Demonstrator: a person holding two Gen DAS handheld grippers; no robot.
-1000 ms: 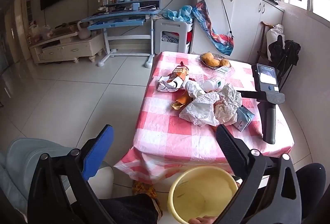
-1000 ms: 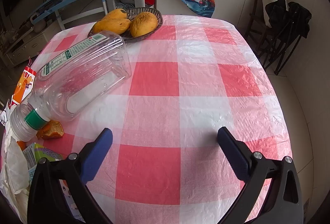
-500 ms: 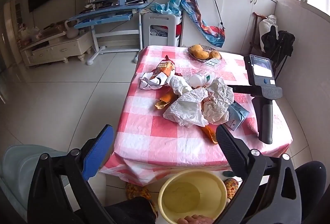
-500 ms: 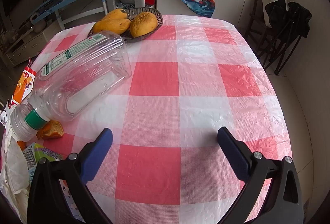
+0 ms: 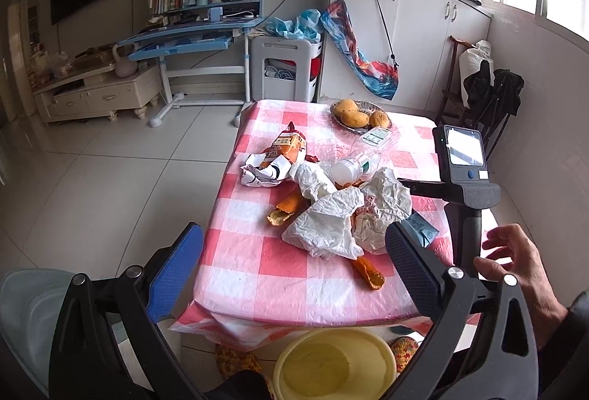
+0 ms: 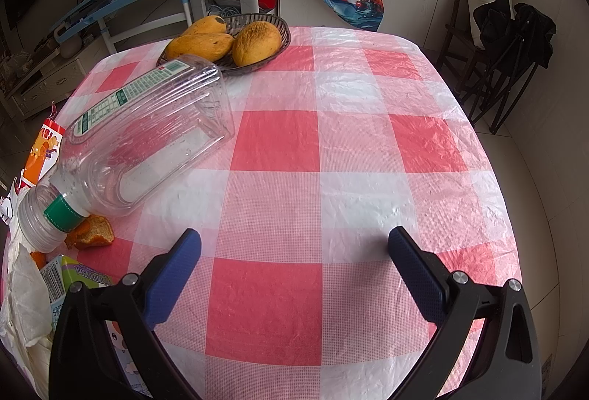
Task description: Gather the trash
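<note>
Both grippers sit wide open and empty: my left gripper [image 5: 294, 249] hangs back above the yellow basin [image 5: 335, 363], ready for drops. My right gripper [image 6: 294, 252] rests on the table [image 6: 331, 142], and a hand [image 5: 515, 267] reaches for its handle.

The left gripper [image 5: 292, 254] hangs with its jaws spread wide, holding nothing. The right gripper [image 6: 294, 254] is also wide apart and empty, low over the surface [image 6: 349, 142]. A bare hand [image 5: 522, 264], fingers loosely curled, reaches near the right gripper's handle.
</note>
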